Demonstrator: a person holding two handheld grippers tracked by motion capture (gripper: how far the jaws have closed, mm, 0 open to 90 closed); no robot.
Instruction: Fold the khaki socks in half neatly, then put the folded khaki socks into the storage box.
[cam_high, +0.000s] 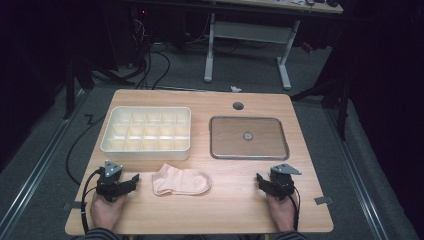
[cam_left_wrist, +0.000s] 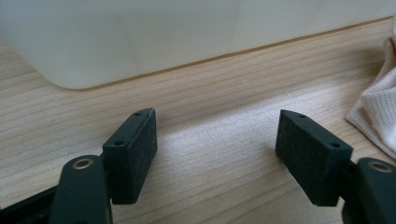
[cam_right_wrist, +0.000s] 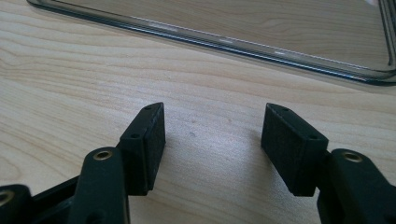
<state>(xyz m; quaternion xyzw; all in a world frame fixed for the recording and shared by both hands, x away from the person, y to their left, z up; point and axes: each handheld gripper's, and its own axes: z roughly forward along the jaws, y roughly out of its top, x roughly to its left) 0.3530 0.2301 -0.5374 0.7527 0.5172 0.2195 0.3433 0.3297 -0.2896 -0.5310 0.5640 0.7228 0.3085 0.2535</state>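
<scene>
A pale pink sock (cam_high: 181, 180) lies flat on the wooden table (cam_high: 235, 210), near the front and between my hands. My left gripper (cam_high: 131, 181) rests on the table just left of the sock, open and holding nothing; the sock's edge (cam_left_wrist: 379, 116) shows at the right of the left gripper view beyond my open left gripper (cam_left_wrist: 217, 140). My right gripper (cam_high: 261, 181) rests at the front right, open and empty. In the right gripper view my right gripper (cam_right_wrist: 212, 135) faces the clear lid's rim (cam_right_wrist: 224, 41).
A cream tray (cam_high: 147, 149) with several compartments stands at the back left; its wall (cam_left_wrist: 140, 42) is close ahead of my left gripper. A clear lid (cam_high: 248, 137) with a small knob lies at the back right. A cable hole (cam_high: 238, 106) sits near the far edge.
</scene>
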